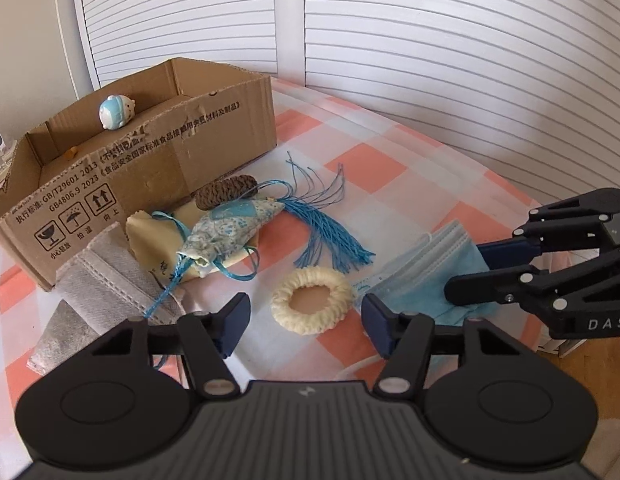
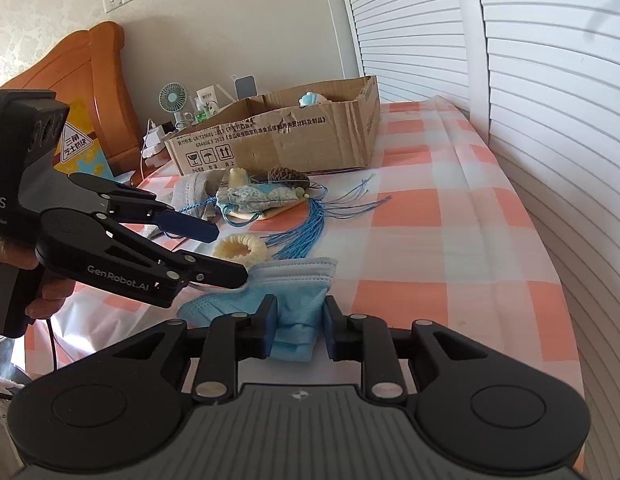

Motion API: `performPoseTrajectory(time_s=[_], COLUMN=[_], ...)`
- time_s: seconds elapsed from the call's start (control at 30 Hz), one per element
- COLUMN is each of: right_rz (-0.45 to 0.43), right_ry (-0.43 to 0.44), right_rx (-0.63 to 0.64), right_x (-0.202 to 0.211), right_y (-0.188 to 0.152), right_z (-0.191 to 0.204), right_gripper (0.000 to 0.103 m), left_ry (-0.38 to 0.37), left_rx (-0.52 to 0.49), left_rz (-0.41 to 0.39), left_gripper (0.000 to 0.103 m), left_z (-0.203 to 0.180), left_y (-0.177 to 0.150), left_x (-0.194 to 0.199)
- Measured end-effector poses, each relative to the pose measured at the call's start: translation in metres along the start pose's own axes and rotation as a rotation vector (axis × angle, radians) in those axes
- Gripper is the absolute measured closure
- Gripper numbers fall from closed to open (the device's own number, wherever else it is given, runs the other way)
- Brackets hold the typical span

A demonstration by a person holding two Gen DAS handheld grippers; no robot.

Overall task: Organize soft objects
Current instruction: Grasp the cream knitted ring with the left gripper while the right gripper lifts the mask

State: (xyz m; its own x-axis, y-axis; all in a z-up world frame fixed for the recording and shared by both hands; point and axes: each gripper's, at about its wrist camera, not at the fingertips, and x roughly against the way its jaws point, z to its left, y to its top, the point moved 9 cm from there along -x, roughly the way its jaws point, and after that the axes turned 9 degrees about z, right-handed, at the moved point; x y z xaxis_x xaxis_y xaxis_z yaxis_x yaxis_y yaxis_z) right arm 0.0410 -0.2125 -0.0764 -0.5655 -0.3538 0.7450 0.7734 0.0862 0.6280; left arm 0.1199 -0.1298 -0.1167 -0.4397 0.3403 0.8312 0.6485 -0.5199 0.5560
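A cardboard box (image 1: 214, 148) stands at the back left of the checked bed; it also shows in the right wrist view (image 2: 310, 140), with a small blue-white plush toy (image 1: 115, 112) inside. In front of it lie a grey mask (image 1: 110, 280), a floral pouch (image 1: 230, 232) with a blue tassel (image 1: 330, 236), a brown scrunchie (image 1: 226, 192) and a cream scrunchie (image 1: 313, 300). My left gripper (image 1: 306, 320) is open just above the cream scrunchie. My right gripper (image 2: 298, 328) has its fingers around a blue surgical mask (image 2: 294, 292), with a gap still between them.
White louvred doors (image 1: 430, 60) run along the far side of the bed. A wooden headboard (image 2: 86, 80) and a nightstand with a small fan (image 2: 172, 102) and bottles stand beyond the box. The bed edge is at the right (image 2: 550, 280).
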Motion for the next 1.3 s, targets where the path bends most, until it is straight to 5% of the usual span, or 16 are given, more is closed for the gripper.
performPoseTrajectory(time_s=[0.17, 0.5, 0.67, 0.97, 1.3], right_rz=[-0.001, -0.015, -0.023, -0.012, -0.031], right_ry=[0.003, 0.000, -0.029, -0.105, -0.178], right_rx=[0.003, 0.028, 0.081, 0.110, 0.138], right_x=[0.000, -0.006, -0.015, -0.012, 0.002], right_y=[0.000, 0.003, 0.007, 0.009, 0.019], right_z=[0.000, 0.004, 0.011, 0.013, 0.011], right_gripper=[0.074, 0.055, 0.054, 0.085, 0.088], left_ry=[-0.003, 0.009, 0.009, 0.003, 0.014], left_rx=[0.022, 0.077, 0.082, 0.082, 0.077], left_rz=[-0.007, -0.006, -0.001, -0.009, -0.022], left_gripper=[0.066, 0.068, 0.068, 0.068, 0.068], left_z=[0.003, 0.022, 0.024, 0.026, 0.034], left_y=[0.002, -0.008, -0.012, -0.013, -0.013], left_x=[-0.001, 0.012, 0.016, 0.023, 0.041])
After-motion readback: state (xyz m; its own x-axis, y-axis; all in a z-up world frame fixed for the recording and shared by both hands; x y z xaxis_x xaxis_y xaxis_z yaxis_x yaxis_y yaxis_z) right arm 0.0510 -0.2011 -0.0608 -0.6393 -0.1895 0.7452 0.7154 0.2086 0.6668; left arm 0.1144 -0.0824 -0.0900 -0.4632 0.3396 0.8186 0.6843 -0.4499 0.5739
